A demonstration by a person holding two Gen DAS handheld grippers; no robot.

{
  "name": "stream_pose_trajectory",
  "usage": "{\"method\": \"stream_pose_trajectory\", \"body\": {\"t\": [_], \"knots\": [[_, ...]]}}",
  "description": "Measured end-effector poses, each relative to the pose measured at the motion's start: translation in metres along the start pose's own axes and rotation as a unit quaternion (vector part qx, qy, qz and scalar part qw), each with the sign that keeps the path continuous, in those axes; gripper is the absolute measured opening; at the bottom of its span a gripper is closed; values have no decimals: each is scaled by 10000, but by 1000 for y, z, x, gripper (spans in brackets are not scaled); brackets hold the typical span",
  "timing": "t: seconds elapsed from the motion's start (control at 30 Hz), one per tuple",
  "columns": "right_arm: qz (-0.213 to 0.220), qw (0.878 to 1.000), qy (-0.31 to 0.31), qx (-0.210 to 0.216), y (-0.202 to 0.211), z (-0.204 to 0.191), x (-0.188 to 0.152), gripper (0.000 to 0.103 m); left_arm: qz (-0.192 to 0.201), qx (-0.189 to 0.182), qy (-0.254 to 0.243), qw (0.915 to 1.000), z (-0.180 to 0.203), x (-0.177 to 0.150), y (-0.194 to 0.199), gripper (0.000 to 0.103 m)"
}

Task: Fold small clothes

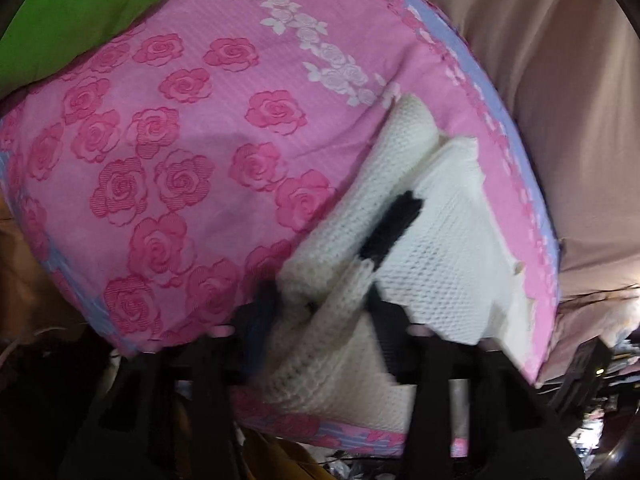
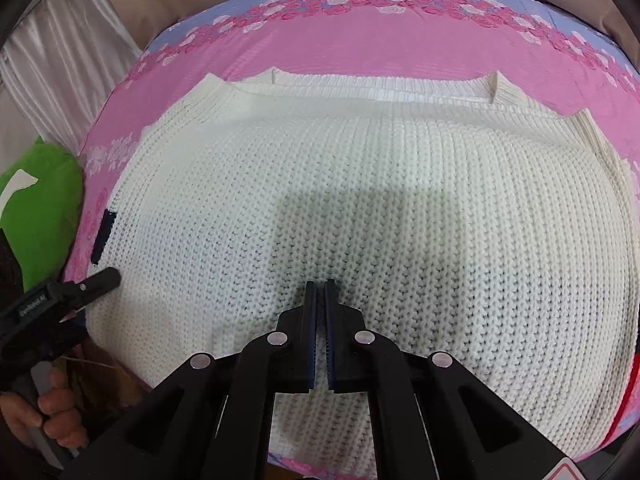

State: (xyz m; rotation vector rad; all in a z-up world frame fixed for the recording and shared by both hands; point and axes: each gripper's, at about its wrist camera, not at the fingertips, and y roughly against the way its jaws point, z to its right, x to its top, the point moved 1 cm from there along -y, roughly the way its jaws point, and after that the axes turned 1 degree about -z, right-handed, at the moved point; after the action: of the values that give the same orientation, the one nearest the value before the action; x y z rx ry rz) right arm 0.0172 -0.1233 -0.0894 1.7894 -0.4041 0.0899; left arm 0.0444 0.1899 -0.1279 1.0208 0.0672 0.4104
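Sweater, one, white, beneath two grippers: left gripper, right gripper.

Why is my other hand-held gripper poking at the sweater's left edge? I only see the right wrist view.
Observer: In the left wrist view, a ridge of the white sweater stands bunched up between the fingers of the left hand-held gripper. It is too blurred to tell whether they squeeze it.
Operator: Is the black bit at that edge part of the sweater?
Observer: Yes. From here the black patch is a stripe knitted into the white, lying along a crease where the sweater's side shows in layers.
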Motion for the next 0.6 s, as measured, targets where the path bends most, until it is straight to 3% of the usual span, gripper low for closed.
{"method": "stream_pose_trajectory", "body": {"t": [0.1,0.2,0.27,0.43,0.6], "knots": [[95,9999,66,-41,-2,-4,0,3,87,-264,-71,9996,15,-1,9,24],[283,9996,24,75,5,-2,-6,3,255,-586,-674,9957,58,-10,30,23],[451,9986,-120,265,20,8,-18,3,391,-759,-1254,9884,99,-22,47,23],[689,9964,-352,333,56,38,-53,5,349,-1173,-2498,9605,195,-59,58,22],[1133,9891,-900,256,103,91,-89,11,-160,-1199,-3614,9245,267,-122,17,22]]}}
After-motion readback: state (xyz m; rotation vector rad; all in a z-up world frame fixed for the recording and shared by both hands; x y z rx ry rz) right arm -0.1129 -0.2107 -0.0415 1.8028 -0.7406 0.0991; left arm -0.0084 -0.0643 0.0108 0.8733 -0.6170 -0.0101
